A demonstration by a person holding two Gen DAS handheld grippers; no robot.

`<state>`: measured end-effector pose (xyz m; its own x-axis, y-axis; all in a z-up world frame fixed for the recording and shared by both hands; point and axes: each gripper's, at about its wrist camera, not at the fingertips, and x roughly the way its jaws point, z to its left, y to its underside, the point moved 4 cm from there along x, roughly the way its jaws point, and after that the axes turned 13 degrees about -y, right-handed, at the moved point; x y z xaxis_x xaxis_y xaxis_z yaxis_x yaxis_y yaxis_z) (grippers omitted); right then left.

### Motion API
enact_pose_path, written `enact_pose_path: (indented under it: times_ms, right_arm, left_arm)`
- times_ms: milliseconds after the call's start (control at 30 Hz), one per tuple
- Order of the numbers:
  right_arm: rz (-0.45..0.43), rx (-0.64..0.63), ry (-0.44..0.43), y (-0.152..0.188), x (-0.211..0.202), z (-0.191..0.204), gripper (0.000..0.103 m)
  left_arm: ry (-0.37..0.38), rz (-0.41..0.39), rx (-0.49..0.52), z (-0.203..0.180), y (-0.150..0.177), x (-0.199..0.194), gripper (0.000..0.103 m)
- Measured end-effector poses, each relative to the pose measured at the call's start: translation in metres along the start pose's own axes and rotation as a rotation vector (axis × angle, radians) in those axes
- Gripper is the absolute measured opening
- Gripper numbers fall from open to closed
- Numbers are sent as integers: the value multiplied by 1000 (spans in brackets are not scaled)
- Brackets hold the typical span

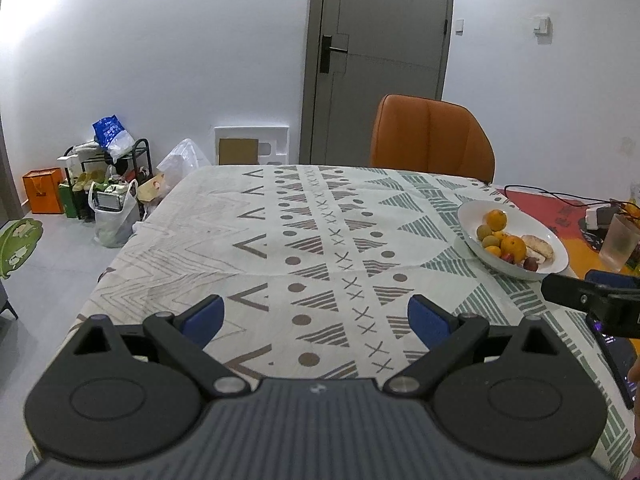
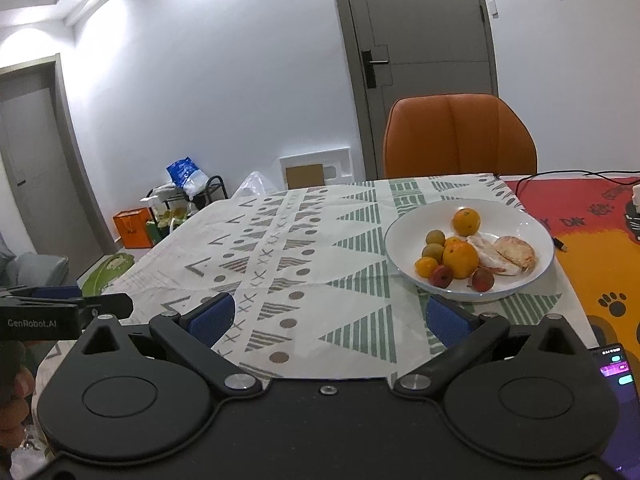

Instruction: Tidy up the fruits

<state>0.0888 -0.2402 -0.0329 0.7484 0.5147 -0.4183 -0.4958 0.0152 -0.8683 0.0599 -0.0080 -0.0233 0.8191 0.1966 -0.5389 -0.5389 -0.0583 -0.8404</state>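
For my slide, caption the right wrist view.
Open right gripper faces a white plate of mixed fruit on a patterned tablecloth.

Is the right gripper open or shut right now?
Open. In the right wrist view the right gripper has its blue fingers spread wide with only patterned tablecloth between them, short of the fruit bowl.

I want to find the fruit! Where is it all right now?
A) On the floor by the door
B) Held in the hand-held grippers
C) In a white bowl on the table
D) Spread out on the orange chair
C: the oranges and the smaller fruit sit together in the white bowl on the table, while both hand-held grippers are open and hold nothing.
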Motion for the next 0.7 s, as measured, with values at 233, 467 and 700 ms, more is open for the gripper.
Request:
enact_pose_path:
  times_ms: [233, 467, 700]
  right_arm:
    - [4, 3, 0, 2, 1, 0, 103]
    - [2, 3, 3, 1, 2, 0, 103]
    - [1, 4, 5, 0, 2, -2, 103]
  left_arm:
    - [-2, 5, -6, 4, 1, 0, 97]
    - [-1, 5, -8, 4, 2, 1, 97]
    - [1, 3, -7, 6, 1, 1, 97]
